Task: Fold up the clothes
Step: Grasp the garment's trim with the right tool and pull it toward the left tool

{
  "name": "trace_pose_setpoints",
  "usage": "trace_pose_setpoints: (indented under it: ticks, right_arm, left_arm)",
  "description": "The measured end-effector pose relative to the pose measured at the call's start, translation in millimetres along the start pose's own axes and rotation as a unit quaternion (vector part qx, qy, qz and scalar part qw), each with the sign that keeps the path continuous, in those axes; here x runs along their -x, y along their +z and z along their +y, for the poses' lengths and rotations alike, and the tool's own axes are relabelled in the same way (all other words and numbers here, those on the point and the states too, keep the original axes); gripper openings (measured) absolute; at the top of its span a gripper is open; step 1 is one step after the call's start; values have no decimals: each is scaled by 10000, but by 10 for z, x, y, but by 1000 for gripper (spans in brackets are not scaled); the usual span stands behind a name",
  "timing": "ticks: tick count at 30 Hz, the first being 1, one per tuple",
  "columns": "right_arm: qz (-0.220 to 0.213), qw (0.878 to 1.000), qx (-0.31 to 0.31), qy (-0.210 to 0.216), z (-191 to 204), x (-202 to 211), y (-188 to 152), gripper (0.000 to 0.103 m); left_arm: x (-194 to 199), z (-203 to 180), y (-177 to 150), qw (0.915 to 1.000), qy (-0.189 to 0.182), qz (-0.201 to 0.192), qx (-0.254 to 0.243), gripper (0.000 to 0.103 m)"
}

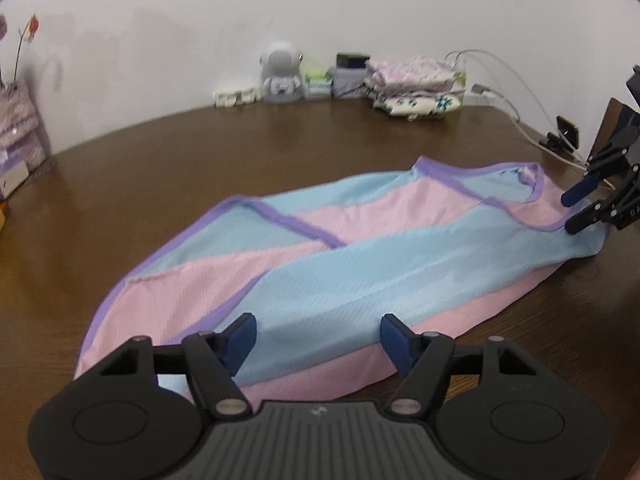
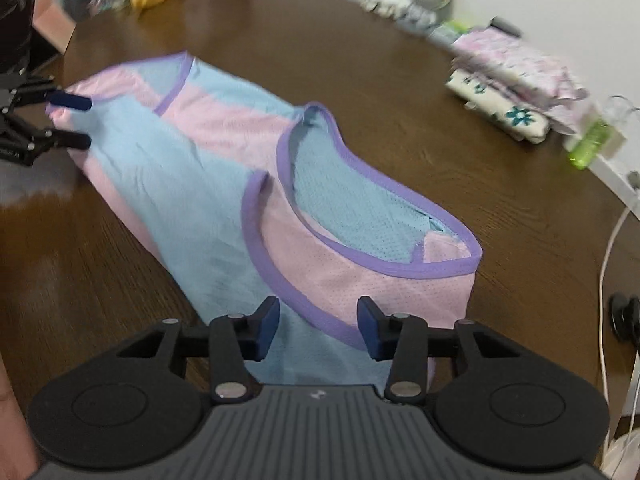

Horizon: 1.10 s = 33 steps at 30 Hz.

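A sleeveless top in pink and light blue panels with purple trim lies lengthwise on the brown table, its near side folded over. My left gripper is open over the hem end, cloth showing between its blue pads. From the right wrist view the same top shows its neck and armhole end closest. My right gripper stands open over that end. Each gripper shows in the other's view: the right gripper open at the far end, the left gripper open at the hem.
A stack of folded clothes sits at the back by the wall, next to an astronaut figure. White cables run along the table's right edge near a green bottle. A vase stands far left.
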State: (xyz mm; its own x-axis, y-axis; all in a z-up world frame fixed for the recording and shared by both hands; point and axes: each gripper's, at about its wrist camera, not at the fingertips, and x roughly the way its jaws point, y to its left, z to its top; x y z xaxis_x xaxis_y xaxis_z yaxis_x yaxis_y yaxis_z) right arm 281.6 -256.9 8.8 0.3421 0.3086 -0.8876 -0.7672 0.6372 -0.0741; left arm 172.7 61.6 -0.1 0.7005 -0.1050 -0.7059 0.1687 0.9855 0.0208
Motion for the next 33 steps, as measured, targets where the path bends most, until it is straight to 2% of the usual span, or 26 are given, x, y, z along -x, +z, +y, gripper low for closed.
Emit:
trace_pose_setpoints:
  ticks: [2,3,4,6,15,17,19,23,25,26,27,33]
  right_arm:
    - [255,9995,147,86,-58,-89,24,43]
    - [308,9992,156,221,-94,-104,30,38]
    - [350,9987,168,335,-123,-114,38,24]
    - [337,9985,209,390,-124,-97,74,10]
    - [223,9995,10,227,-345,-140,93,4]
    - [143,9993,-48,352,-364,-86,64,10]
    - [136,9991,2,410,-376,-33,48,30]
    - [419,9977,203,485,-389,-62,52,31]
    - [600,9964,333,502,-368,-139,57,24]
    - [569,9963,361,539,-362,-127,63,12]
    - [533,9963,386,558,-361,-112,70,4]
    - [302,9982,353,368,-444,-65,79,4]
  left_arm:
    - [-22,25,-25,10000,9,62,35,68]
    - [-33,37,-37,9999,14,93,52,69]
    - [-44,49,-50,9999,19,124,69,69]
    - [-57,67,-65,9998,27,164,91,69]
    - [-49,99,-67,9997,61,193,97,74]
    - [-47,106,-67,9997,69,199,98,74]
    - [-47,110,-66,9997,78,204,98,75]
    - [-50,110,-70,9997,101,203,107,77]
    - [-50,115,-77,9997,104,191,126,77]
    - [-50,118,-80,9997,105,185,136,77]
    - [-50,119,-82,9997,108,183,142,77]
    - [-46,125,-66,9995,99,226,175,79]
